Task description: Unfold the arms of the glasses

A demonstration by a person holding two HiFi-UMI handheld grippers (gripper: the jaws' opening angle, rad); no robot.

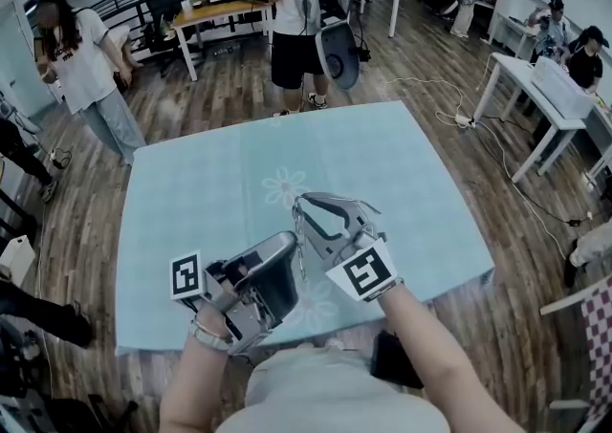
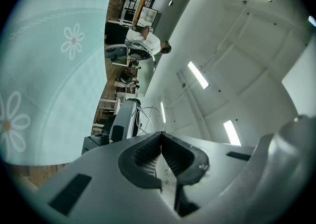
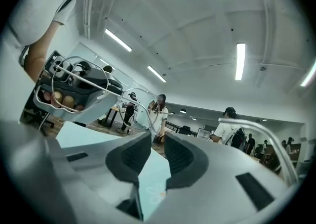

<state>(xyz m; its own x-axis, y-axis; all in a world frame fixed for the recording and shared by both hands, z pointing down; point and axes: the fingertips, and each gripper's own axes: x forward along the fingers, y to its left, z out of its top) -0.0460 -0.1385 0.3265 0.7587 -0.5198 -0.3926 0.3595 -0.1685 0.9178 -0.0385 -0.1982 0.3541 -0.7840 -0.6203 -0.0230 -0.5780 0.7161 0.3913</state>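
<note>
Thin wire-rimmed glasses [image 1: 298, 230] hang in the air between my two grippers, above the near part of the light blue tablecloth [image 1: 210, 183]. My left gripper [image 1: 290, 245] is shut on them; in the left gripper view its jaws [image 2: 160, 135] meet at the tips with wire [image 2: 148, 114] beyond. In the right gripper view both lenses [image 3: 140, 105] show, backed by the left gripper [image 3: 74, 94]. My right gripper [image 3: 157, 133] has its jaws narrowed onto the frame's near end. One slim arm [image 3: 256, 131] curves out past its right jaw.
The cloth bears printed daisies [image 1: 284, 184]. A person with a backpack [image 1: 296, 20] stands at the table's far edge, another person [image 1: 86, 68] to the left. White desks [image 1: 535, 87] and cables lie on the wooden floor at right.
</note>
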